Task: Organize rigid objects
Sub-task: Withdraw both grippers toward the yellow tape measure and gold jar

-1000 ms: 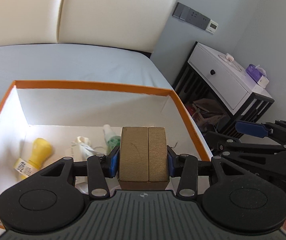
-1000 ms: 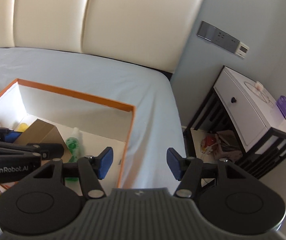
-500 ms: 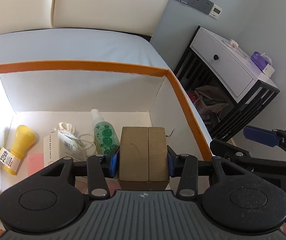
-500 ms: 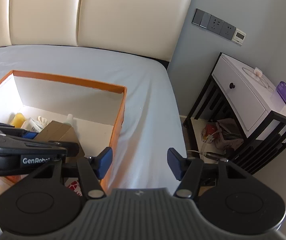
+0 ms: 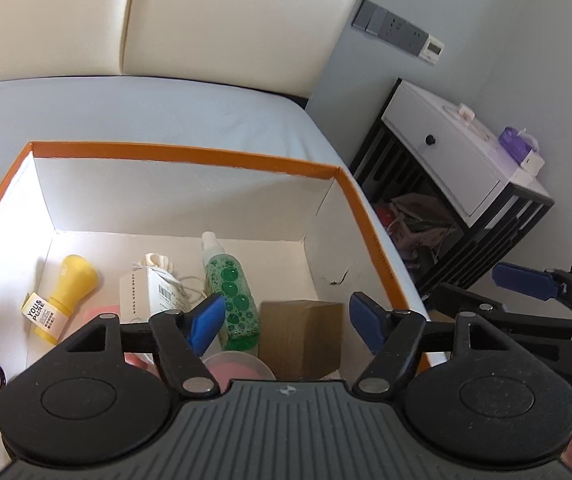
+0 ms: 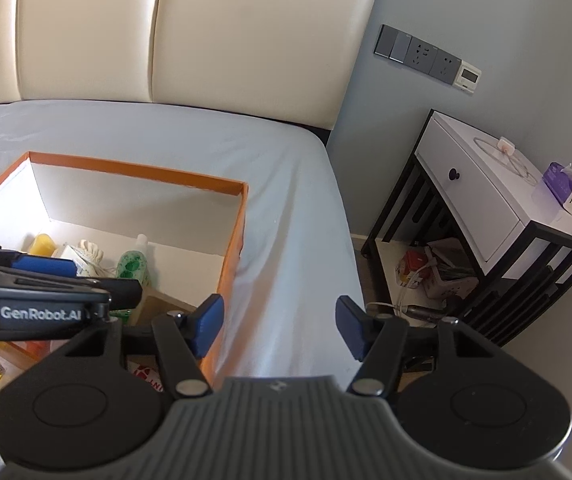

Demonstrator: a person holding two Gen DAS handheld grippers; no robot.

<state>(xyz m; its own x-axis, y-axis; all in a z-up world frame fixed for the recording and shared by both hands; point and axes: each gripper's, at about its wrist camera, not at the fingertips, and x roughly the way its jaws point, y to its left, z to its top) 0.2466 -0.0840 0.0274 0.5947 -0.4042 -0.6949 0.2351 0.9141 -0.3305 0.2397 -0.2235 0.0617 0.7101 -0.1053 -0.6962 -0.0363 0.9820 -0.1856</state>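
On the bed (image 6: pixel 125 132), w/ its pale blue sheet and cream headboard behind, stands the box (image 5: pixel 189 158), orange outside and white inside, open at the top. Beside the bed, at the wall, is a nightstand (image 6: pixel 486 208), white drawer in a black frame, w/ a purple pack on top.

Over the near edge of the box hangs the left gripper (image 5: pixel 281 322). Its jaws are opening, blue pads apart, and the block (image 5: pixel 300 334) is between them but not touched by either pad. The block, brown, sits on the box floor in the near right corner, just beside the bottle (image 5: pixel 229 292).

To the right, over the sheet outside the box, is the right gripper (image 6: pixel 277 326), jaws apart w/ nothing between them.

Smaller things lie on the box floor. The bottle, green w/ bubble print and a white cap, lies pointing to the far wall. Left of it is a white carton (image 5: pixel 149 290) w/ a barcode and a cord. More left lies a yellow bottle (image 5: pixel 65 288) w/ a label. Near the left gripper a pink tub (image 5: pixel 233 368) shows, partly hidden.
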